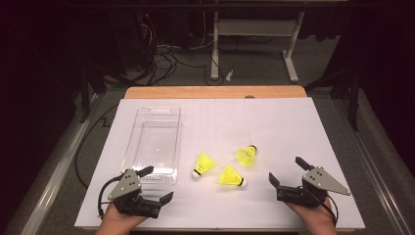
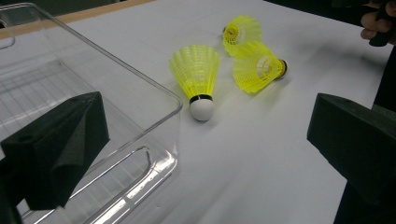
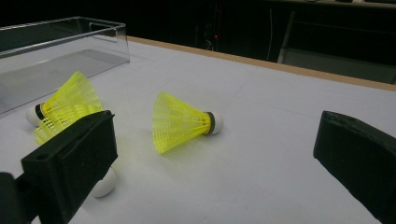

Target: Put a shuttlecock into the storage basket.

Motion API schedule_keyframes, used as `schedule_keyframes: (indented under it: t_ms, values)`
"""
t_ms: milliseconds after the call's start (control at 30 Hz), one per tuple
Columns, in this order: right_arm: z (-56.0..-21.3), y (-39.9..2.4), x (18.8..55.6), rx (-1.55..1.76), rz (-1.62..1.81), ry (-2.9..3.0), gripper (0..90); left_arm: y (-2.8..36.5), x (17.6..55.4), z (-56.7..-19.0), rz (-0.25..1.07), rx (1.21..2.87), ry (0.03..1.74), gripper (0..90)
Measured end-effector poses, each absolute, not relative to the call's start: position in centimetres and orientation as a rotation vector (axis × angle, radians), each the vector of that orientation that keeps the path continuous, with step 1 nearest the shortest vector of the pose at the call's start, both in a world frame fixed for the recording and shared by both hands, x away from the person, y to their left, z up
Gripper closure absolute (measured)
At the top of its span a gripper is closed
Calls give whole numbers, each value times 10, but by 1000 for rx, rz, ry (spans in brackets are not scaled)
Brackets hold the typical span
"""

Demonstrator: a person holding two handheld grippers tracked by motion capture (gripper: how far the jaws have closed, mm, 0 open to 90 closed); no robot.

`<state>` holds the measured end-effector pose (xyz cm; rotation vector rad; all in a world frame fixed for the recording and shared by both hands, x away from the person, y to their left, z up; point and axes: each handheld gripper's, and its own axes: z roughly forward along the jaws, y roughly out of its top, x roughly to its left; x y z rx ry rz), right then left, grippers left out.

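Three yellow shuttlecocks lie on their sides on the white sheet: a left one point(image 1: 204, 164) point(image 2: 196, 74) point(image 3: 67, 105), a middle one point(image 1: 231, 176) point(image 2: 257, 67) and a far one point(image 1: 246, 155) point(image 2: 240, 30) point(image 3: 180, 122). A clear plastic tray point(image 1: 151, 142) point(image 2: 56, 70) point(image 3: 60, 46) stands empty to their left. My left gripper point(image 1: 160, 183) point(image 2: 208, 137) is open by the tray's near right corner. My right gripper point(image 1: 285, 169) point(image 3: 217, 144) is open to the right of the shuttlecocks and holds nothing. Its left jaw hides most of the middle shuttlecock, leaving the white cork point(image 3: 103, 184) visible.
The white sheet point(image 1: 274, 122) covers the table, with a wooden edge point(image 1: 215, 92) at the back. Beyond the table are floor cables point(image 1: 161, 58) and a white desk frame point(image 1: 254, 34). Dark surroundings flank both sides.
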<state>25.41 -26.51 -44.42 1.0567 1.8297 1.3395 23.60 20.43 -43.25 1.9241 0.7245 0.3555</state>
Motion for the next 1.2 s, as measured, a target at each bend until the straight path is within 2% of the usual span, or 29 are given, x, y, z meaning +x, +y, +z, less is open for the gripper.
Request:
schedule_keyframes:
  t_ms: [767,1200]
  values:
    - [-446,-264,255,1058,1335,1839,0,179,231,-439,248,2104,636,2]
    - [-446,-264,255,1059,1334,1843,0,171,233,-446,191,2208,643,3]
